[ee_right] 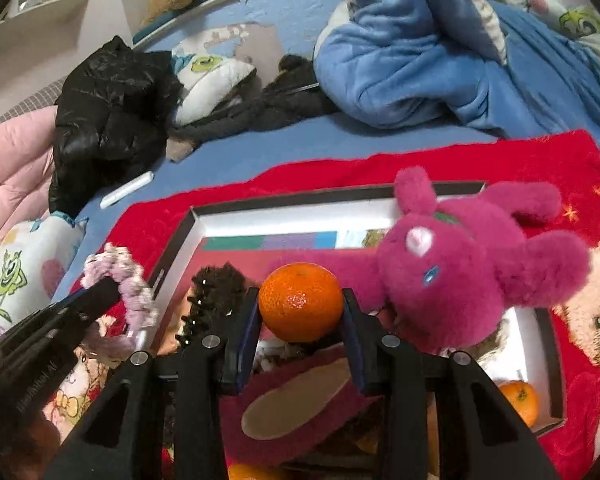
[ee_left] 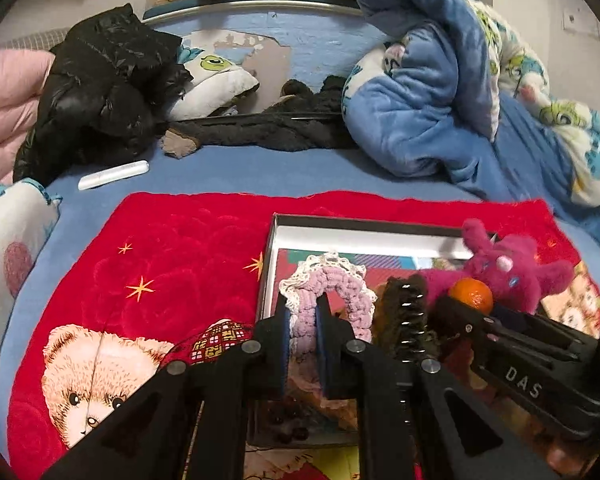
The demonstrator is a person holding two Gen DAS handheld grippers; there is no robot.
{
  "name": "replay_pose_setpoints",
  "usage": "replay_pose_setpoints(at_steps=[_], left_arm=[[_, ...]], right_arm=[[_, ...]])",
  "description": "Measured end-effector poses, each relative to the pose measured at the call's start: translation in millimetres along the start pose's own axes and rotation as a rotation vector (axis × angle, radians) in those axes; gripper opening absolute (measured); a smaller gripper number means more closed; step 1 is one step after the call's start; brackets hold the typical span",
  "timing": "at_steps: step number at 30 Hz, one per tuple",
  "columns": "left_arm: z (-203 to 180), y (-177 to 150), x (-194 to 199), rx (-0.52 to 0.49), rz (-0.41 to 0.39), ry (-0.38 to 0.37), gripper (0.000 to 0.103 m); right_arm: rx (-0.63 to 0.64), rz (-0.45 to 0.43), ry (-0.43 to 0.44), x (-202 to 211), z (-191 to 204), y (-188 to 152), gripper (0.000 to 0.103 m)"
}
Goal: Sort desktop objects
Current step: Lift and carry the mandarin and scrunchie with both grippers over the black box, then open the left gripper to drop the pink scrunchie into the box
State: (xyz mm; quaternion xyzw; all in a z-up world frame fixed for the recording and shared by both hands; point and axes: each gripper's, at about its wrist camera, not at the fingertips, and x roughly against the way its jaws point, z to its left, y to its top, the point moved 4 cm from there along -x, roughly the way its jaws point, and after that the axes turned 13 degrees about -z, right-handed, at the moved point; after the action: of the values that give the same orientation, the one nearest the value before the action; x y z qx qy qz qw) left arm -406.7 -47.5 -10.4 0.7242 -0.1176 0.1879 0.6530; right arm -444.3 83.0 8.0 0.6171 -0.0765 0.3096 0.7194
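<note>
Already the box on the bed holds a pink plush, a second orange and more. Above it, the left gripper clamps a crocheted scrunchie, the right gripper an orange; both seem not yet dropped in.

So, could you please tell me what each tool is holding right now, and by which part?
The left tool pinches the pink crocheted scrunchie across one side of its loop. The right tool clamps the orange across its middle, pads on opposite sides.
</note>
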Motion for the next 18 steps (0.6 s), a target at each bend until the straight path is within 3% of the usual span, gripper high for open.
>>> replay_pose_setpoints(at_steps=[18], left_arm=[[-3.5,-16.1,-13.2,-0.07,0.036,0.06,0.011]], right_arm=[[0.101,0.042,-0.047,-7.3,13.2,-13.0,0.037]])
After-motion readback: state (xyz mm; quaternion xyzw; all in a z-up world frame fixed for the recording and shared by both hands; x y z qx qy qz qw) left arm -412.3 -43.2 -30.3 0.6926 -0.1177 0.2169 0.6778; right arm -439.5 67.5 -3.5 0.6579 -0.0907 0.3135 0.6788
